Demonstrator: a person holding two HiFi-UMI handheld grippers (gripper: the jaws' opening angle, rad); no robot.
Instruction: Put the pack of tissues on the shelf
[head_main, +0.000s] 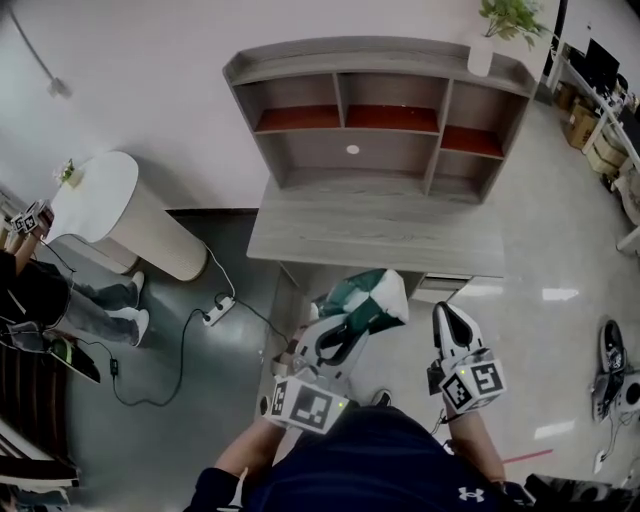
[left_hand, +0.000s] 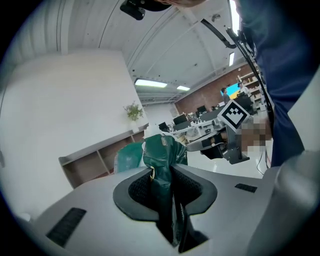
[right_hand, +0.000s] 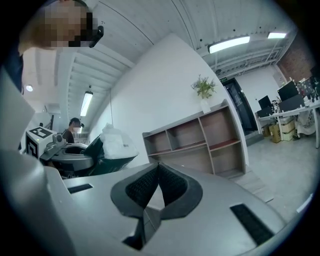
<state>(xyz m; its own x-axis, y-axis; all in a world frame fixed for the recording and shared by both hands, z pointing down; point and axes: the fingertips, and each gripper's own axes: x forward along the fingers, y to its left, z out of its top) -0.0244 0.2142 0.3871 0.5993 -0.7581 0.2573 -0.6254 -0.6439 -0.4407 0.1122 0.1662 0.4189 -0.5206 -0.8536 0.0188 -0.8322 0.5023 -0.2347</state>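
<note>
Green-and-white plastic wrapping marks the pack of tissues (head_main: 368, 298), which is off any surface and held by the left gripper (head_main: 345, 325) in front of the person, short of the near edge of the tabletop (head_main: 380, 235). In the left gripper view the jaws are drawn close and pinch a gathered fold of the dark green wrapper (left_hand: 162, 155), with the bulk of the pack standing out beyond the pads (left_hand: 142, 187). So the pickup looks done. The right gripper (head_main: 447, 315) floats just beside the pack on its right, apart from it, and its own view shows the jaws pressed together at the tips with nothing between them (right_hand: 158, 170). The pack appears in that view off to the left (right_hand: 112, 147). The shelf (head_main: 385, 68), a grey unit with reddish boards in its upper row, stands at the back of the tabletop against the wall, well apart from the pack. None of its compartments shows anything in it, though the lower right one is partly hard to read. A small potted plant (head_main: 508, 18) stands on the right end of its top. What remains, as I judge it, is the whole delivery: carrying the pack forward over the tabletop, choosing a compartment or the top board, setting the pack down and letting the wrapper go.
</note>
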